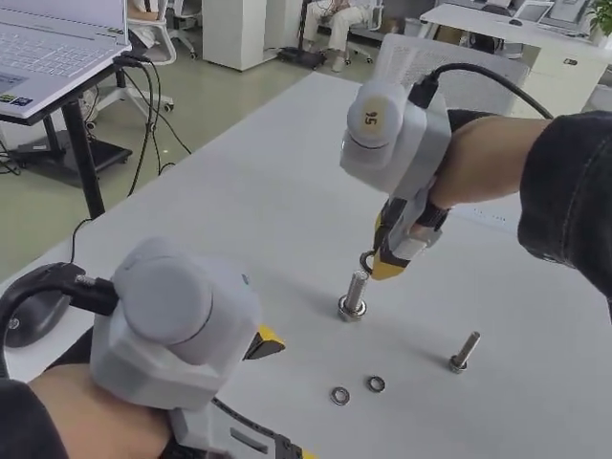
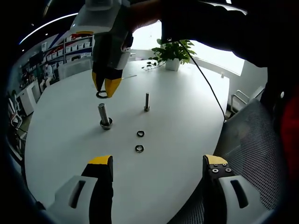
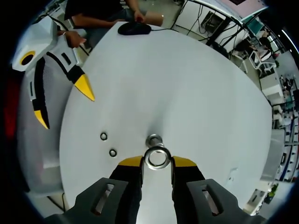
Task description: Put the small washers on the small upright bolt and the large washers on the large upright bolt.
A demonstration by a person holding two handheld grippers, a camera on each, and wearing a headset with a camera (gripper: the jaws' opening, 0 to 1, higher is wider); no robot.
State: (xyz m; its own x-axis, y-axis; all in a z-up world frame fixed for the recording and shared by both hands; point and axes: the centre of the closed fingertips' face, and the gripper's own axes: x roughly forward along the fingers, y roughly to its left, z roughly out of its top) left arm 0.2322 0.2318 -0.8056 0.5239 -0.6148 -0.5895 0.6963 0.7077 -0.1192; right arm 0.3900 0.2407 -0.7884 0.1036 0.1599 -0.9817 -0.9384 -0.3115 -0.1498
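The right gripper (image 3: 157, 161) has its yellow-tipped jaws pressed in on a large washer (image 3: 156, 157), pinching the ring by its rim so its hole faces the right gripper view's camera. In that view the washer hangs directly over the top of the large upright bolt (image 3: 154, 140). In the head view the ring sits just above and beside the bolt's tip, and whether the two touch cannot be told. A hand in a dark sleeve carries this gripper from the right side of the head view.

The left gripper (image 2: 158, 161) has its jaws spread wide with nothing between them. It is held low over the near edge of the white table (image 2: 187, 116), well apart from the bolts.

The large bolt stands on the table on a wider base. The small upright bolt (image 1: 464, 351) stands off to its right in the head view, bare of washers. Two small washers (image 1: 339, 395) (image 1: 376, 383) lie flat on the table near each other, between the bolts and the left gripper.

Farther out, a black computer mouse (image 3: 134, 28) lies on the table, a potted plant (image 2: 172, 51) stands at its far end, and an open laptop (image 1: 48, 48) rests on a side stand.
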